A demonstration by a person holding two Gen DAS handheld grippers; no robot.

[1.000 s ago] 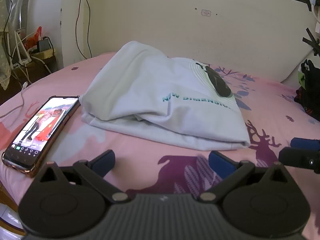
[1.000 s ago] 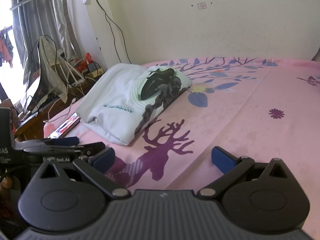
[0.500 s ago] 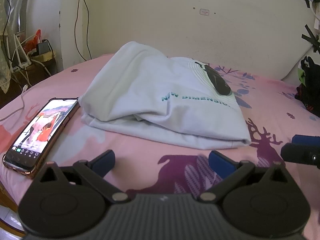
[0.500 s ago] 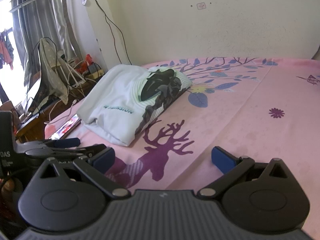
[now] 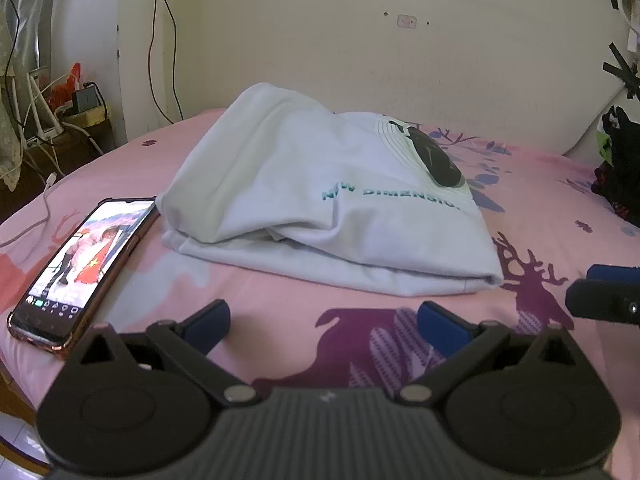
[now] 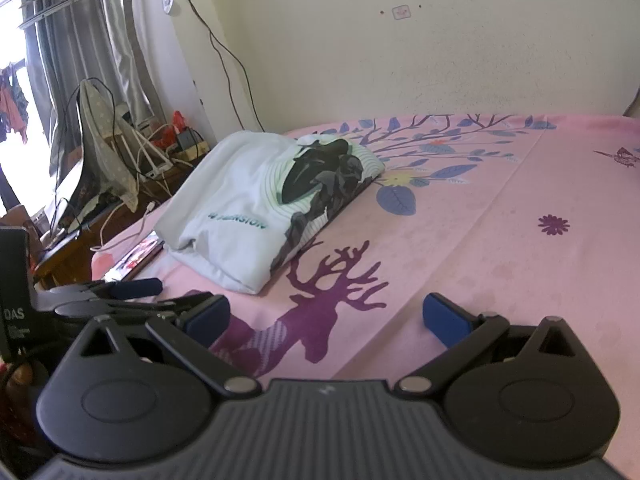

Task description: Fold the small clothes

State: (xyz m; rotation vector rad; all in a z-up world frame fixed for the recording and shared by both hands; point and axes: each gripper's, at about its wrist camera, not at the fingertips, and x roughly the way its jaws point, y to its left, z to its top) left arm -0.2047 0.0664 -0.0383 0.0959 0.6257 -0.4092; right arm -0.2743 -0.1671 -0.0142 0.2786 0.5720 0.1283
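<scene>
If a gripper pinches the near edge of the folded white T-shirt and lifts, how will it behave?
The T-shirt is probably floppy: its layers sag and wrinkle on the bed. The fold would likely open, since loose layers gape at the near edge. It looks light, thin fabric.

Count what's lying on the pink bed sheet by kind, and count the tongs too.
Folded white T-shirt: 1
Phone, screen lit: 1
Dark clothes pile at the far edge: 1
Tongs, both open and empty: 2, left tongs and right tongs
Total: 5
</scene>
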